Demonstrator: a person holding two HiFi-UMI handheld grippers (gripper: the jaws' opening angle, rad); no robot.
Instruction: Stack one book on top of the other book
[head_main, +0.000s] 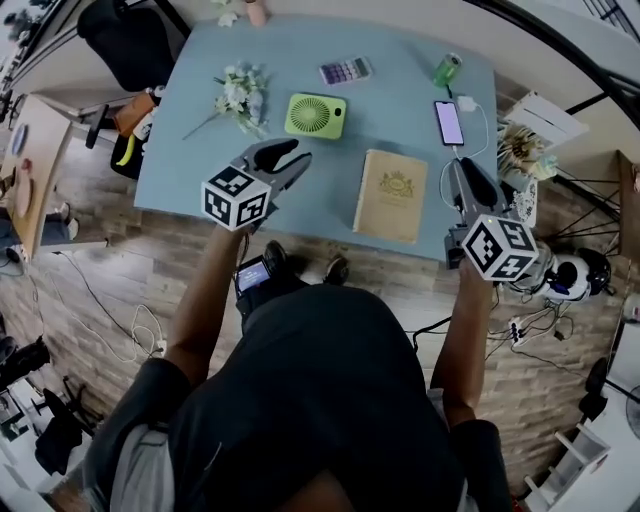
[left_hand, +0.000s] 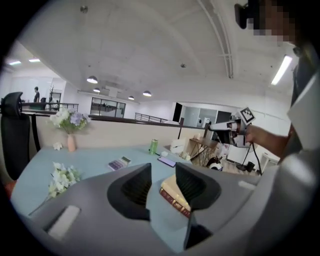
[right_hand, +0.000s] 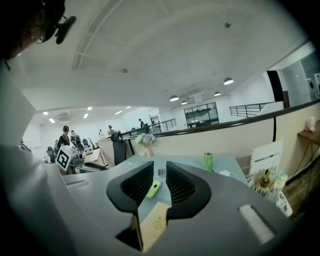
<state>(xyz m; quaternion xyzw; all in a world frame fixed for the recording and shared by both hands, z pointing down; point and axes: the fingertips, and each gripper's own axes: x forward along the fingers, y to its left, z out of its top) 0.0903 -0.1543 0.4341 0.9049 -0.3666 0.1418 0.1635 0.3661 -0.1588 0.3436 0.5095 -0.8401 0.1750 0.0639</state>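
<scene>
- Book with a tan cover lies flat at the near edge of the table, right of centre, between the two raised tools.
- No second book shows apart from it. The left gripper view shows a dark red band under the tan cover; I cannot tell whether that is its spine or another book underneath.
- Left gripper hangs above the table to the left of the book, jaws apart and empty.
- Right gripper hangs just right of the book, jaws only a narrow slit apart, nothing between them.
- If the pile is already made, the good move is probably to keep both tools clear of it and check that the edges line up. If not, the other book must be found first.
- Vase at the far edge holds flowers.
- Green can stands far right; its contents are hidden.
- Fan, calculator, phone and loose flowers lie farther back.
</scene>
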